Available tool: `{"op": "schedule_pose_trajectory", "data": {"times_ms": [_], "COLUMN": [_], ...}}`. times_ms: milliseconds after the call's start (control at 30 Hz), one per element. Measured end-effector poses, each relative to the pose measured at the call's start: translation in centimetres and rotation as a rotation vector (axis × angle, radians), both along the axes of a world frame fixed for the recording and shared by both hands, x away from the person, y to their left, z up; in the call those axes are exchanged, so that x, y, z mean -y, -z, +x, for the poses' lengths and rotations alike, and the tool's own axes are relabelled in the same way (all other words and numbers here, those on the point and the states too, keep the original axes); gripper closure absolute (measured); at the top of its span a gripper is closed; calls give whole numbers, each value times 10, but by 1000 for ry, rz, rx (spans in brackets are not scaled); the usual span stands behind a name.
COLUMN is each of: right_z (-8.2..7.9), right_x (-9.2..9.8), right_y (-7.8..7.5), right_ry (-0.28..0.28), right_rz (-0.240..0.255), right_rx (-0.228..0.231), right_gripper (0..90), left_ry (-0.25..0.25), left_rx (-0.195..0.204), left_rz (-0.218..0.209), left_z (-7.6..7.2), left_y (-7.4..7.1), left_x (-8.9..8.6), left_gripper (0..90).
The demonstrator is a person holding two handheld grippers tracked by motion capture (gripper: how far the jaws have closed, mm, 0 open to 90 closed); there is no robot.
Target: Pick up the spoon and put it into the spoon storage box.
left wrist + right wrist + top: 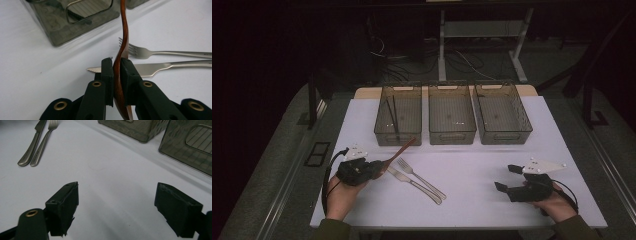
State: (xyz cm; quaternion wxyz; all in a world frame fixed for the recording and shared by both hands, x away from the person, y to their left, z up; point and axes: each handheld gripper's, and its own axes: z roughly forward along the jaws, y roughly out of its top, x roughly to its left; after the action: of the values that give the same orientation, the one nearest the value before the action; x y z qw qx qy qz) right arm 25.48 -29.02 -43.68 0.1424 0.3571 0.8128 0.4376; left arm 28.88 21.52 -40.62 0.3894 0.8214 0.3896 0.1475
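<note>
Along far side of white table (472,175), three grey bins (451,120) were set in row; dark stick was seen leaning in leftmost bin (397,116). Fork (421,177) and knife (413,184) were laid side by side near table middle, just right of left gripper (379,167). Brown wooden spoon (123,50) was clamped between left gripper's jaws, pads (107,75) pressed on both sides, handle pointed toward leftmost bin. Right gripper (116,207) was held wide open, nothing between jaws, well apart from cutlery.

The wooden spoon (124,37) runs off the left gripper view's top and bottom edges, its bowl partly hidden between the jaws; the knife (160,68) blade passes behind them
</note>
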Motion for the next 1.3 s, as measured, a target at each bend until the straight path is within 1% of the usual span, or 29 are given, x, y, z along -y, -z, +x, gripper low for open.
{"op": "schedule_pose_trajectory", "data": {"times_ms": [200, 233, 267, 300, 433, 567, 633, 700, 767, 1000, 1067, 1167, 1300], "right_z": [0, 0, 0, 0, 0, 1, 1, 2, 3, 4, 4, 3, 3], "right_x": [0, 0, 0, 0, -1, -4, -5, -7, -7, -8, -8, -7, -6], "right_y": [0, 0, 0, 0, 0, 2, 3, 5, 6, 7, 7, 7, 6], "right_ry": [0, 1, 1, 1, -1, -12, -17, -17, -15, -5, -2, -4, 2], "right_rz": [2, 2, 2, 1, 4, 14, 21, 11, 9, 2, 0, 5, 16], "right_rx": [-1, -4, -4, -2, -4, -12, -13, -11, -22, -22, -21, -19, -24], "right_gripper": [196, 196, 196, 196, 195, 177, 141, 140, 134, 128, 128, 128, 128], "left_ry": [34, 35, 43, 47, 70, 87, 94, 103, 112, 144, 151, 159, 160], "left_rx": [20, 24, 26, 28, 36, 40, 41, 40, 43, 52, 55, 59, 63], "left_rz": [-21, -32, -29, -39, -55, -70, -73, -78, -79, -101, -100, -98, -109], "left_z": [-3, -3, -4, -4, -5, -5, -5, -5, -4, 3, 5, 9, 15], "left_y": [-5, -6, -7, -8, -10, -13, -14, -15, -17, -22, -24, -27, -29], "left_x": [6, 7, 8, 9, 14, 18, 20, 22, 24, 34, 37, 43, 49], "left_gripper": [811, 811, 811, 811, 811, 811, 811, 811, 811, 811, 811, 811, 811]}}
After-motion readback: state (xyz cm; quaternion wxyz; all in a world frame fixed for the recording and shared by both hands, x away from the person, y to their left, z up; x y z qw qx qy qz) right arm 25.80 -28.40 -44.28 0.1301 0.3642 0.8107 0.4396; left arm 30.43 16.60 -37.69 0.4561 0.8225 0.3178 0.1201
